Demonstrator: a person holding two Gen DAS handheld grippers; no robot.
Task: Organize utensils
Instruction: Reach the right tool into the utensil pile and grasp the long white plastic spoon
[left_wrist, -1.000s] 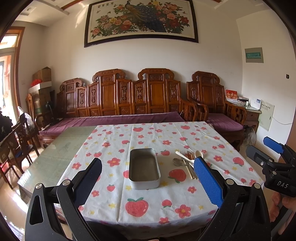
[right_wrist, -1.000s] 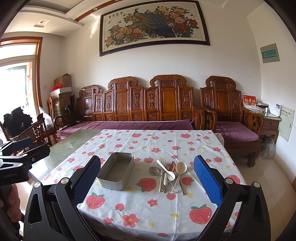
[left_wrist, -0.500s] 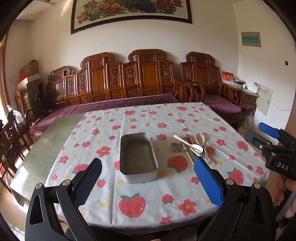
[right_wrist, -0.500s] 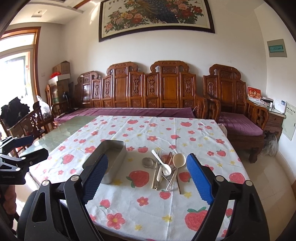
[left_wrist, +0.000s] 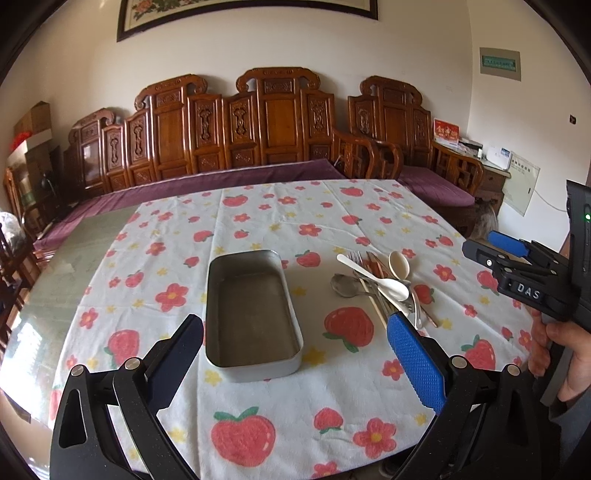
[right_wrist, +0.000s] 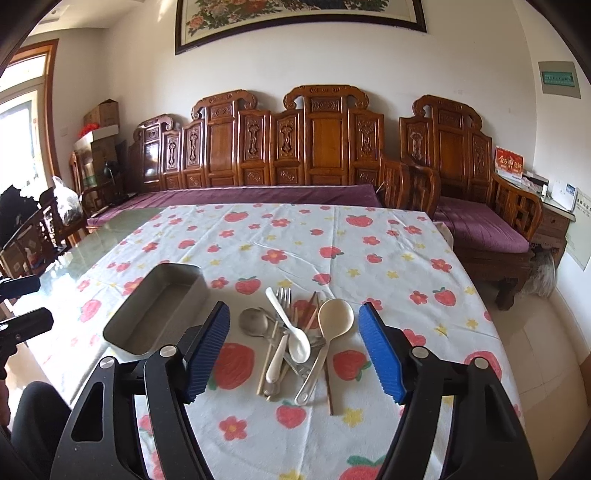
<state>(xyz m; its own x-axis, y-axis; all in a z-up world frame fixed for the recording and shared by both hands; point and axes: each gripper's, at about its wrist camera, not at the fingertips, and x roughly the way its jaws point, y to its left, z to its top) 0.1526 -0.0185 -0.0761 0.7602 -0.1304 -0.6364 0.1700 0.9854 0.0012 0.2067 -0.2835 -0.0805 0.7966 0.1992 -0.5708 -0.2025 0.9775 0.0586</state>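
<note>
We see a loose pile of mixed utensils (right_wrist: 295, 343) on the strawberry-and-flower print white tablecloth (right_wrist: 388, 258): a white plastic spoon (right_wrist: 291, 328) lies across a metal fork (right_wrist: 284, 299), a cream round-bowled ladle spoon (right_wrist: 332, 325) sits on the pile's right side, a dull metal spoon (right_wrist: 255, 321) on its left, and thin wooden chopsticks (right_wrist: 327, 384) run underneath. Just left of the pile, apart from it, stands an empty rectangular grey metal tin (left_wrist: 251, 314) with rounded corners.

The right gripper (right_wrist: 293, 354) hangs above the pile, its blue ribbed fingers (right_wrist: 380, 354) either side of it in view; its jaws have just been closing but stand well apart, nothing between the pads, nothing held. The left gripper (left_wrist: 295, 362) hovers over the near end of the tin, jaws wide, gripping nothing. A hand (left_wrist: 565, 354) holds the right gripper's handle at the left-wrist view's edge.

Beyond the table, a carved dark wood bench (right_wrist: 295, 147) with a purple cushion lines the white wall under a framed flower painting (right_wrist: 295, 14).
</note>
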